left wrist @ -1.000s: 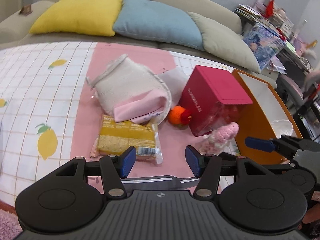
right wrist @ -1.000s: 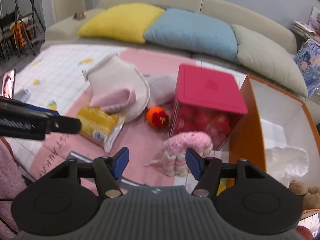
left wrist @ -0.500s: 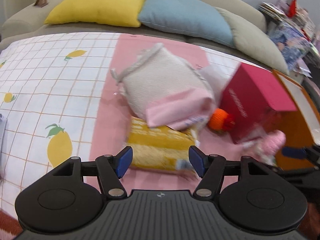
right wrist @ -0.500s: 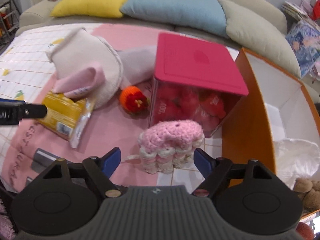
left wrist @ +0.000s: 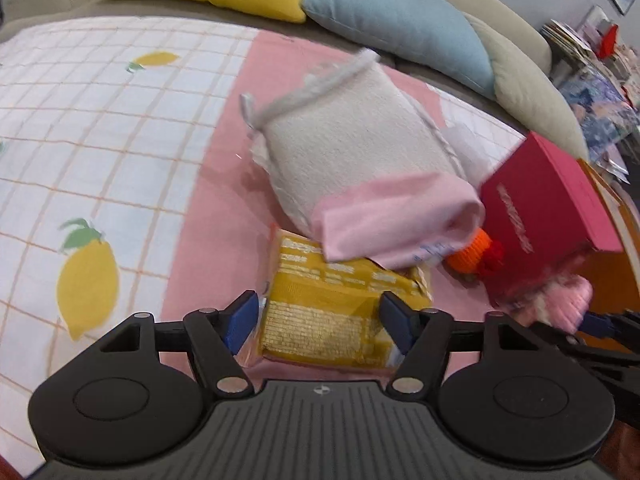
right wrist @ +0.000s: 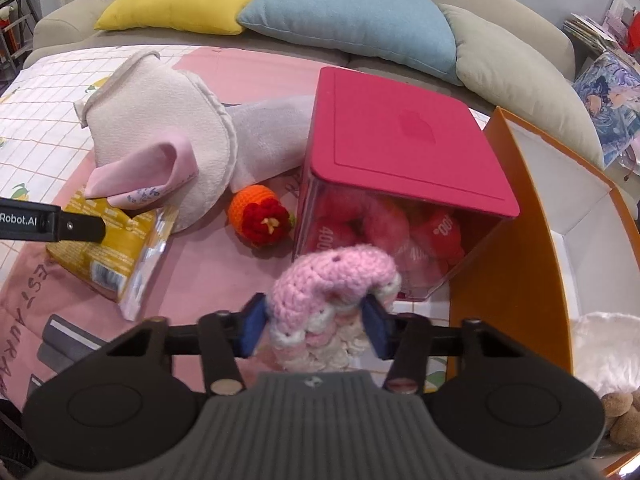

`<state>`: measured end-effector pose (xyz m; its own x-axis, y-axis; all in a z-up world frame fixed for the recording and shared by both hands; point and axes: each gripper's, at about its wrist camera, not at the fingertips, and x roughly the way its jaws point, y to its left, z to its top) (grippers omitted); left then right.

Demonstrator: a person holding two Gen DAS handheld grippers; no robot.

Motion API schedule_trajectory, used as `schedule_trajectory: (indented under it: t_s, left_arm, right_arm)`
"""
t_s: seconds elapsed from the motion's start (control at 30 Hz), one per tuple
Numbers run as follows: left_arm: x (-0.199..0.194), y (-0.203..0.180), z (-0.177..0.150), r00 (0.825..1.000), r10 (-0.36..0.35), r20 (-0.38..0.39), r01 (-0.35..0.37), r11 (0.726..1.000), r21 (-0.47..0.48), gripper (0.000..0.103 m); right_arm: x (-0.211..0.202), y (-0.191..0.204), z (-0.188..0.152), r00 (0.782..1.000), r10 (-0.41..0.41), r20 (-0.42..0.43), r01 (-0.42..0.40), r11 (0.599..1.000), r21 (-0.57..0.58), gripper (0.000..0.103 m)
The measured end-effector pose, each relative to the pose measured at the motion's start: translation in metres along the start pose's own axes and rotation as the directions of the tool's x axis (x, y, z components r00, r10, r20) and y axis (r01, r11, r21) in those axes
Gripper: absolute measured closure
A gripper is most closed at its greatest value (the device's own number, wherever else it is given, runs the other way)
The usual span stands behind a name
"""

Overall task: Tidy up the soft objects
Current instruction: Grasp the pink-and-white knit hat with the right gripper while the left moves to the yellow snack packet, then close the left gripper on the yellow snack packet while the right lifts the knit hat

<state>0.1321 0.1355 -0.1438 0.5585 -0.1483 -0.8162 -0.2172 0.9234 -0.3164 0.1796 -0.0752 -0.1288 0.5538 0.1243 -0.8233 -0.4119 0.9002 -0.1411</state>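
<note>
Right wrist view, right claw (right wrist: pixel 314 326) clamped on pink crochet toy (right wrist: pixel 334 292), left wrist view, left claw (left wrist: pixel 318 322) apart around yellow snack packet (left wrist: pixel 336 308), near pink cloth (left wrist: pixel 396 220).

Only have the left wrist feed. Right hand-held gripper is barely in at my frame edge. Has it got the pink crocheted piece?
Observer: Yes. The right hand-held gripper has a pad pressed against each side of the pink and white crocheted piece.
Operator: Anything in the orange box?
Observer: The orange cardboard box holds a crumpled white sheet and a brown plush toy at its near end.
Operator: And under the pink lid?
Observer: The clear box with the pink lid is packed with red and pink soft items, and the lid is on.
</note>
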Motion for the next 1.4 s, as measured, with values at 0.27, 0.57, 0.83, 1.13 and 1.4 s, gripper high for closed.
schedule_trajectory:
  t_s: [0.27, 0.57, 0.83, 1.13, 1.4]
  left_arm:
    - [-0.013, -0.031, -0.027, 0.975, -0.122, -0.185, 0.138, 0.988, 0.076, 0.051]
    - [-0.043, -0.071, -0.039, 0.983, -0.122, -0.139, 0.158, 0.945, 0.287, 0.022]
    - [-0.024, -0.073, -0.022, 0.996, -0.036, -0.078, 0.065, 0.912, 0.404, 0.017]
    - [-0.002, -0.08, -0.031, 0.997, 0.013, -0.072, 0.025, 0.866, 0.5, 0.014]
    - [0.017, -0.083, -0.037, 0.995, 0.07, -0.075, -0.019, 0.844, 0.536, 0.015]
  right_arm:
    - [-0.02, 0.001, -0.008, 0.999, 0.048, 0.015, -0.048, 0.999, -0.009, 0.085]
    - [-0.056, 0.003, -0.013, 0.992, 0.11, -0.058, -0.116, 0.989, -0.096, 0.085]
    - [-0.033, 0.002, -0.014, 0.975, 0.207, -0.075, -0.211, 0.977, -0.042, 0.079]
    - [-0.013, 0.006, -0.015, 0.982, 0.191, 0.004, -0.19, 0.98, -0.056, 0.07]
    - [-0.004, 0.002, -0.022, 0.987, 0.162, -0.017, -0.163, 0.985, -0.048, 0.05]
